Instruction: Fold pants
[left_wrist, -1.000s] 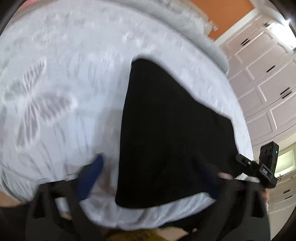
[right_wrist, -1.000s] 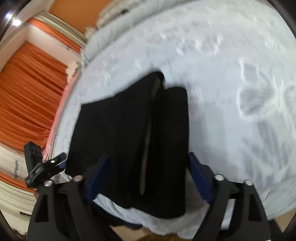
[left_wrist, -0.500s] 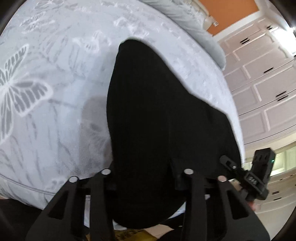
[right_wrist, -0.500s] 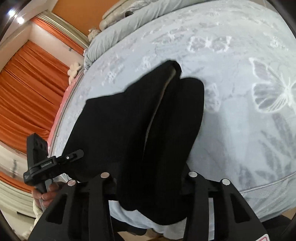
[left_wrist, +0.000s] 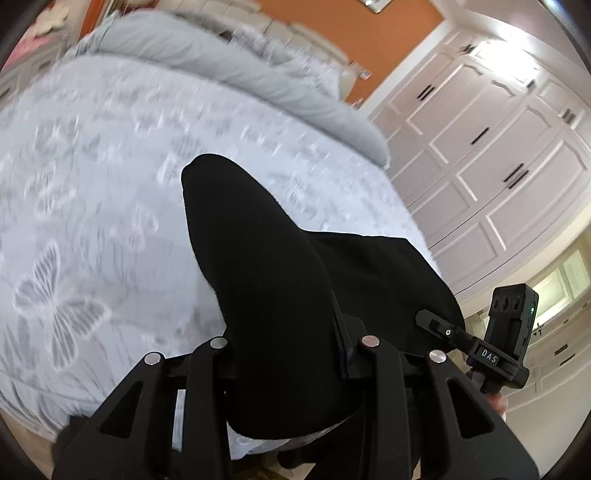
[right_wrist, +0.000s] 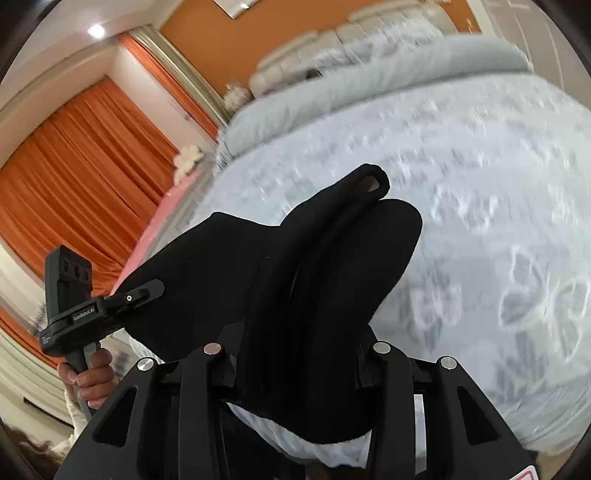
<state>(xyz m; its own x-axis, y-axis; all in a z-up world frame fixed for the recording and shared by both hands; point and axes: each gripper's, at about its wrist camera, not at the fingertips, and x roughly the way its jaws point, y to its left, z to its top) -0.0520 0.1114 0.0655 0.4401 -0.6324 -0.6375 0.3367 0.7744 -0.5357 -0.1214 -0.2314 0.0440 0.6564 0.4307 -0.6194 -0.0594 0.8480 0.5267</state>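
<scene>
Left tool (left_wrist: 291, 354) and right tool (right_wrist: 295, 354), each clenched on the black pants (left_wrist: 266, 280). Pants raised above the bed (left_wrist: 92, 184), near edge.

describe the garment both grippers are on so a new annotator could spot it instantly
Start at the big bed with the pale bedspread printed with grey butterflies. At its near edge lies a pair of black pants, the near end bunched between the fingers of the left gripper and the right gripper. It is the only dark, unpatterned thing on the bed; the grey rolled duvet sits far behind it.
</scene>
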